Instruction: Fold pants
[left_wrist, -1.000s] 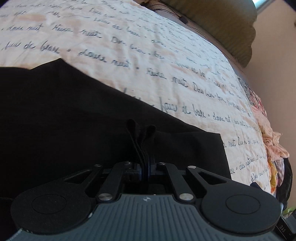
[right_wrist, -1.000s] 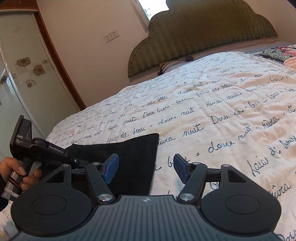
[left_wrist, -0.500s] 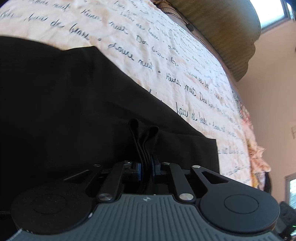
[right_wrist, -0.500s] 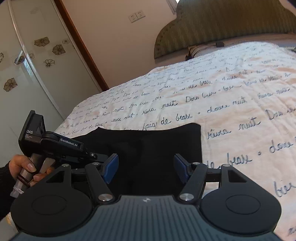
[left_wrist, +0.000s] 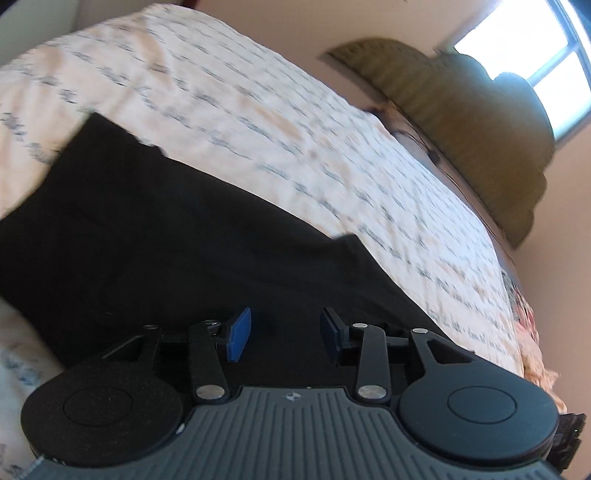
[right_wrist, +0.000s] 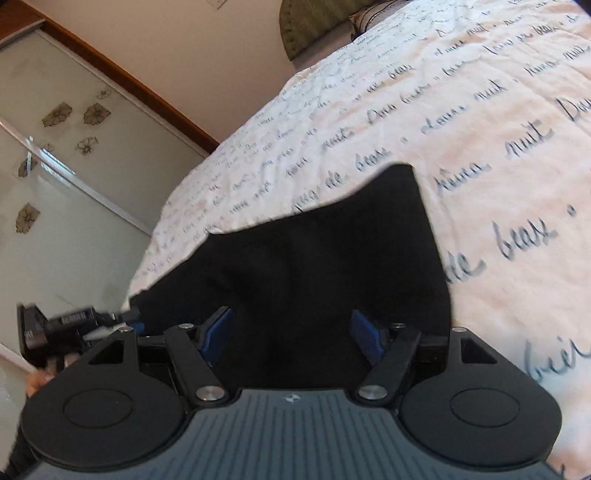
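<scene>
Both tongs, left (left_wrist: 283, 334) and right (right_wrist: 292, 335), hover spread apart, released, low over the black pants (left_wrist: 177, 240).

A bedroom with pale pink walls (left_wrist: 369, 33). A bed is covered by a cream bedspread (left_wrist: 258, 122) printed with dark cursive writing, backed by an olive padded headboard (left_wrist: 480, 122). Daylight enters a window (left_wrist: 546, 62). A frosted wardrobe door (right_wrist: 55, 177) carries flower decals.

Bed (left_wrist: 280, 122) — script-print cover; black pants (left_wrist: 177, 258) flat on it.
</scene>
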